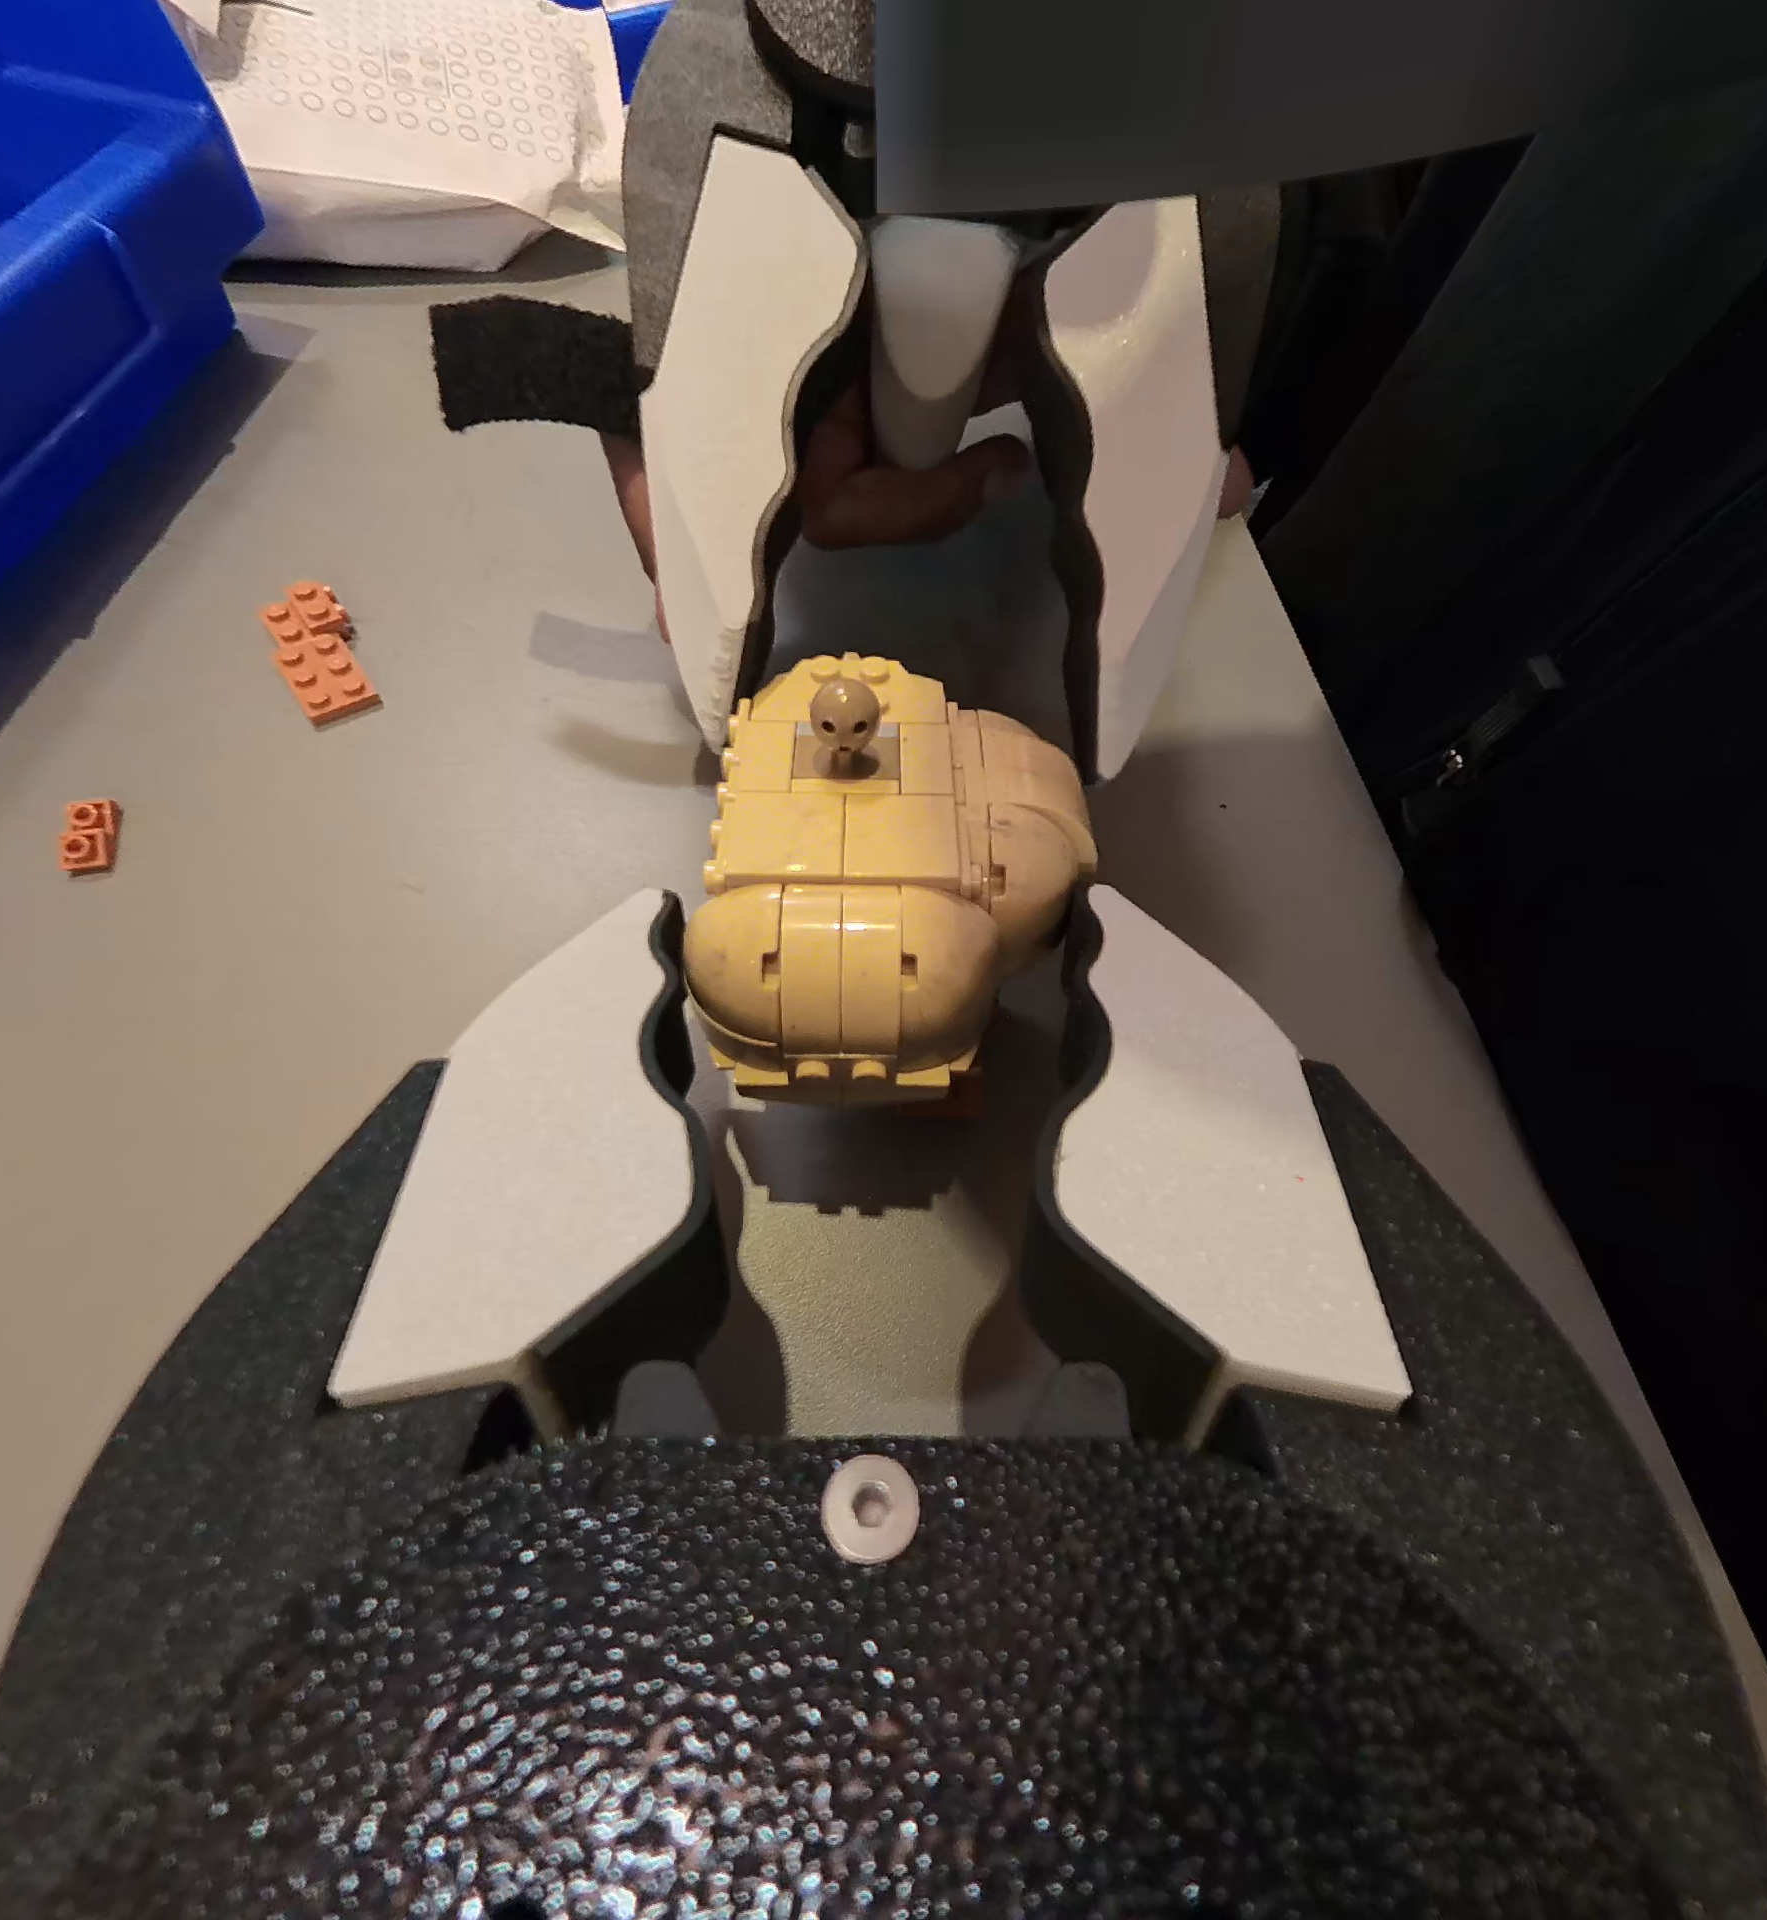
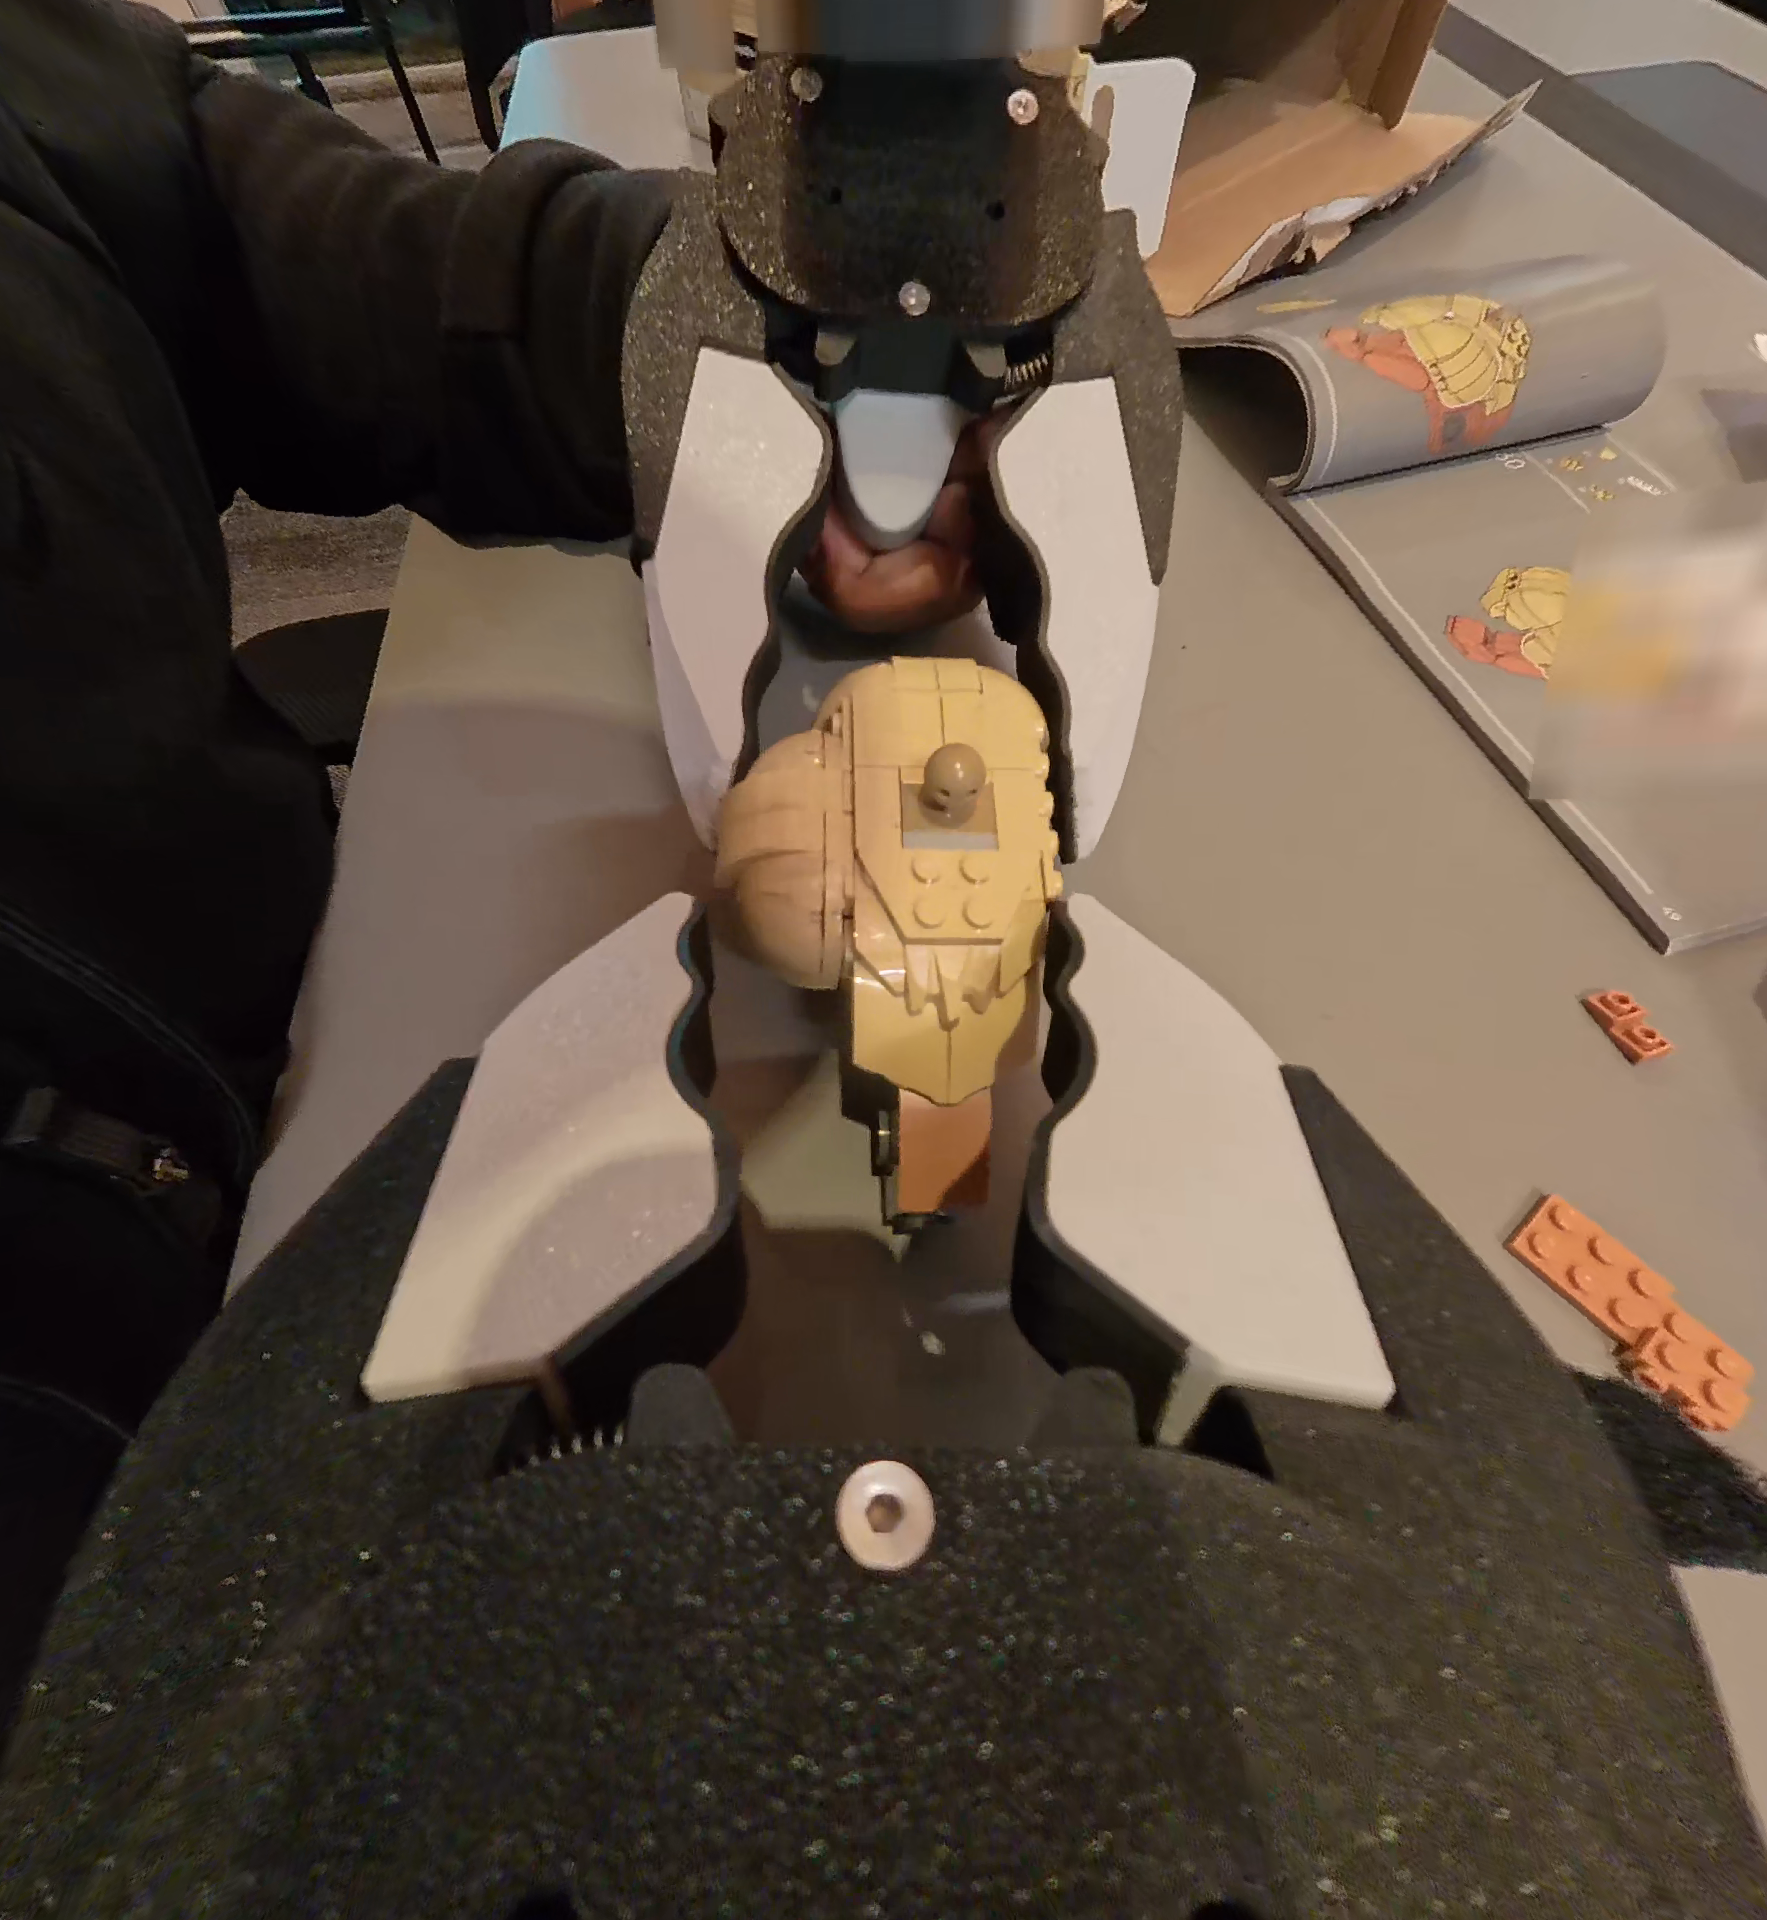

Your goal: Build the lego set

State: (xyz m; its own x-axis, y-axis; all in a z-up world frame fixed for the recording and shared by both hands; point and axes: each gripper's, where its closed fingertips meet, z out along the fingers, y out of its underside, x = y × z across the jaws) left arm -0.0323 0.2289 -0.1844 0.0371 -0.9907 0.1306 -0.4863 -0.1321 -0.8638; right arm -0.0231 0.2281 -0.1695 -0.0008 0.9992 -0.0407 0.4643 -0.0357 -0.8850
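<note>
Office-style workbench for model assembly. A plain grey table (image 2: 1378, 935) serves as the landmark: on it lie an open instruction booklet (image 2: 1481, 436) and loose orange plates (image 2: 1637, 1320), a torn cardboard box (image 2: 1305, 135) at its far end, a blue storage bin (image 1: 48, 312) at its edge

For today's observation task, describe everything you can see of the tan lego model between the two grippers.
The tan lego model is a rounded, glossy plastic build of curved shells and flat tiles, some studs bare on top. A small grey-tan ball-headed peg stands upright on a grey tile. Brown and black parts project beneath. It sits near the grey table edge, between the left gripper and right gripper; actual contact is unclear.
</note>
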